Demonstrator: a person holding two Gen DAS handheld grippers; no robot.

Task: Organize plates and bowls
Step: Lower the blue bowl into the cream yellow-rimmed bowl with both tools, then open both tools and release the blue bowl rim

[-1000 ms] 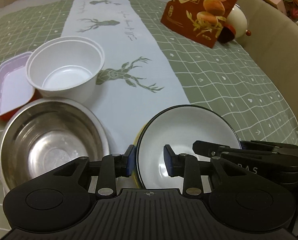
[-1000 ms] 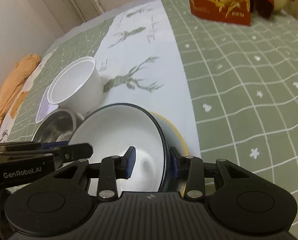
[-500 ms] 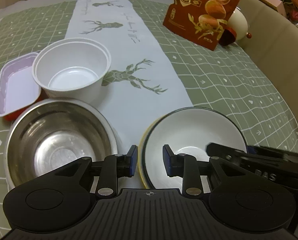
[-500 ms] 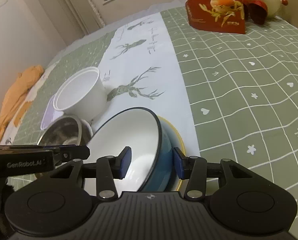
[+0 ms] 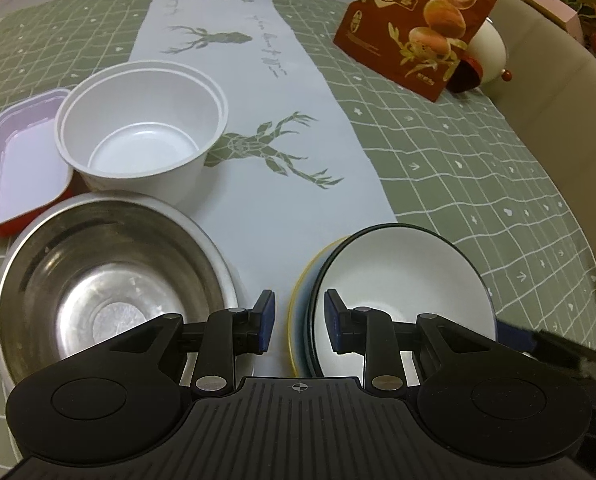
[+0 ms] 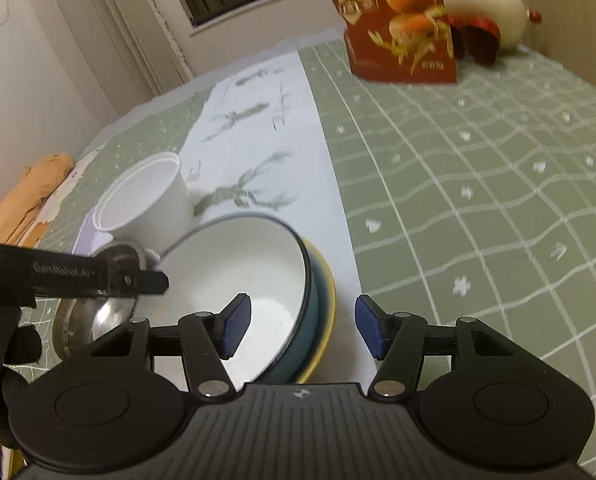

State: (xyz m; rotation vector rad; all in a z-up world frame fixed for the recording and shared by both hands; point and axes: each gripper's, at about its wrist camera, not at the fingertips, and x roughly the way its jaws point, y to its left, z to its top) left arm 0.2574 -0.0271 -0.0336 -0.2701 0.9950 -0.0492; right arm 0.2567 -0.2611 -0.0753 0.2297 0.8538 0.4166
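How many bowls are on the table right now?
3 clearly: steel bowl near left, white plastic bowl behind it, dark-rimmed white bowl near right, nested on a yellow-rimmed dish that may be another.

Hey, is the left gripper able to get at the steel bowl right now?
Probably yes. The steel bowl sits open and empty just beside the left gripper, nothing stacked in it; the white tub and pink tray lie behind it.
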